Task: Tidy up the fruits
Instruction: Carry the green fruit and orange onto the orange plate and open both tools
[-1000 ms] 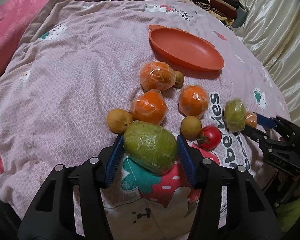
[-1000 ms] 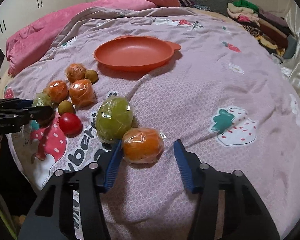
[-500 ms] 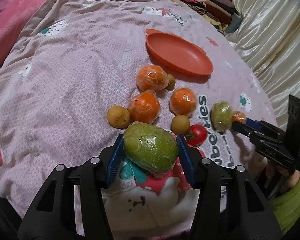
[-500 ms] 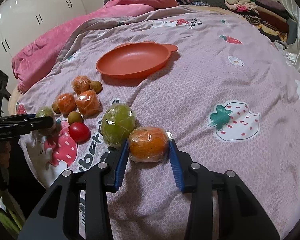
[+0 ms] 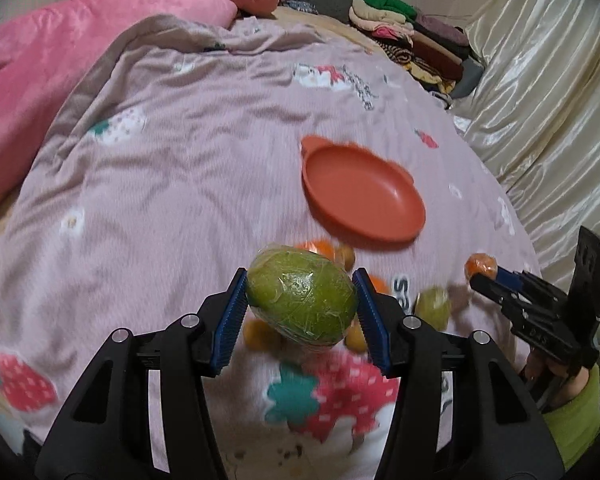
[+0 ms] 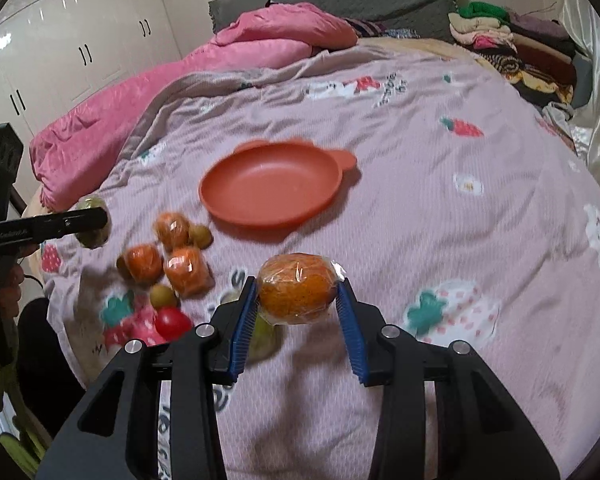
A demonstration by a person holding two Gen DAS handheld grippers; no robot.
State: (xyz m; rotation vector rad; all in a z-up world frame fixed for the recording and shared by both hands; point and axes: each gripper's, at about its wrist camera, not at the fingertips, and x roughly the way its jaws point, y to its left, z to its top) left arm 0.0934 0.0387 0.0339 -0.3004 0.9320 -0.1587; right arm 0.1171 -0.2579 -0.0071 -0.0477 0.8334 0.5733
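Note:
My left gripper (image 5: 300, 312) is shut on a large green wrapped fruit (image 5: 302, 294) and holds it above the bed. My right gripper (image 6: 296, 304) is shut on a wrapped orange (image 6: 296, 288), also lifted. An empty orange plate (image 6: 270, 184) lies on the bedspread; it also shows in the left wrist view (image 5: 362, 192). Several wrapped oranges (image 6: 184, 270), small brown fruits (image 6: 162, 294), a red tomato (image 6: 172, 320) and a green wrapped fruit (image 6: 262, 338) lie left of the right gripper. The right gripper with its orange (image 5: 480, 266) shows in the left wrist view.
A pink quilt (image 6: 148, 108) lies bunched at the bed's far left. Folded clothes (image 6: 512, 44) are stacked at the far right corner. Shiny curtains (image 5: 540, 92) hang along the right side. White wardrobes (image 6: 60, 40) stand beyond the bed.
The right gripper closed on the wrapped orange. Both grippers lifted their fruits off the bedspread and the views tilted up toward the plate.

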